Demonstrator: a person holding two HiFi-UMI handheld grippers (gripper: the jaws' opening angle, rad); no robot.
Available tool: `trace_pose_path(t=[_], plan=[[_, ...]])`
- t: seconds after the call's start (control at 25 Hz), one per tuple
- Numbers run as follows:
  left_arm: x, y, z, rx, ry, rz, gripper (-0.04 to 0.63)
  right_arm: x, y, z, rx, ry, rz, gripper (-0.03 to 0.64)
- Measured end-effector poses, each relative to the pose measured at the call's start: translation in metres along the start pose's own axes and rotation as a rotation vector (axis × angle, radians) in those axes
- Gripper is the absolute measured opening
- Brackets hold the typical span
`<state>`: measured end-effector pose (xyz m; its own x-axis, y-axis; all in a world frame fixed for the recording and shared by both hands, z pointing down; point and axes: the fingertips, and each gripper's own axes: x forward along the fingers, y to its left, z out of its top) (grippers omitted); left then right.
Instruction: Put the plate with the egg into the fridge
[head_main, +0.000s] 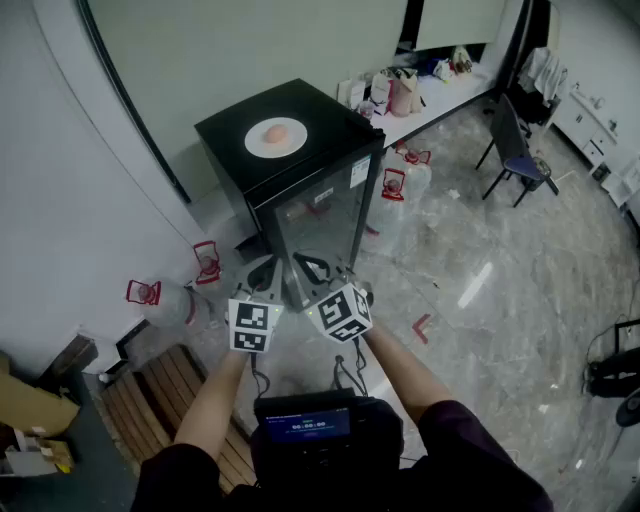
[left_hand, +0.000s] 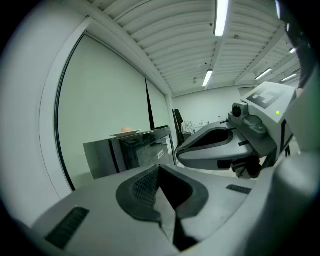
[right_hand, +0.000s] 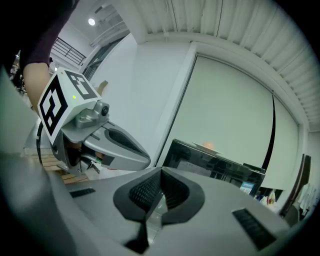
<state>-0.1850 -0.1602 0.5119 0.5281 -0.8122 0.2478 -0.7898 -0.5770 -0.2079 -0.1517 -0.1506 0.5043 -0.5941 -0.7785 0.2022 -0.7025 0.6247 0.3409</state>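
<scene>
A white plate with a pinkish egg on it rests on top of a small black fridge whose glass door is closed. The plate and egg show far off in the left gripper view, and the egg is a small spot on the fridge in the right gripper view. My left gripper and right gripper hang side by side in front of the fridge door, low and short of it. Both are shut with nothing between their jaws.
Large water jugs with red handles stand on the floor left and right of the fridge. A wall runs along the left. A dark chair stands at the far right. A wooden pallet lies near my left arm.
</scene>
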Motion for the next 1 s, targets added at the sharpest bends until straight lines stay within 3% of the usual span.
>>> trace_pose_path(t=[0.56, 0.76, 0.88, 1.0], plan=[[0.003, 0.015, -0.021, -0.023, 0.041, 0.024, 0.008, 0.011, -0.001, -0.010, 0.058, 0.017, -0.032, 0.008], [0.005, 0.038, -0.030, -0.026, 0.048, 0.052, 0.008, 0.021, 0.004, -0.026, 0.168, 0.027, -0.127, 0.009], [0.010, 0.051, -0.042, -0.007, 0.049, 0.025, 0.008, 0.039, 0.013, -0.045, 0.215, 0.067, -0.202, 0.018], [0.016, 0.072, -0.059, 0.005, 0.053, -0.018, 0.008, 0.069, 0.023, -0.066, 0.284, 0.125, -0.298, 0.098]])
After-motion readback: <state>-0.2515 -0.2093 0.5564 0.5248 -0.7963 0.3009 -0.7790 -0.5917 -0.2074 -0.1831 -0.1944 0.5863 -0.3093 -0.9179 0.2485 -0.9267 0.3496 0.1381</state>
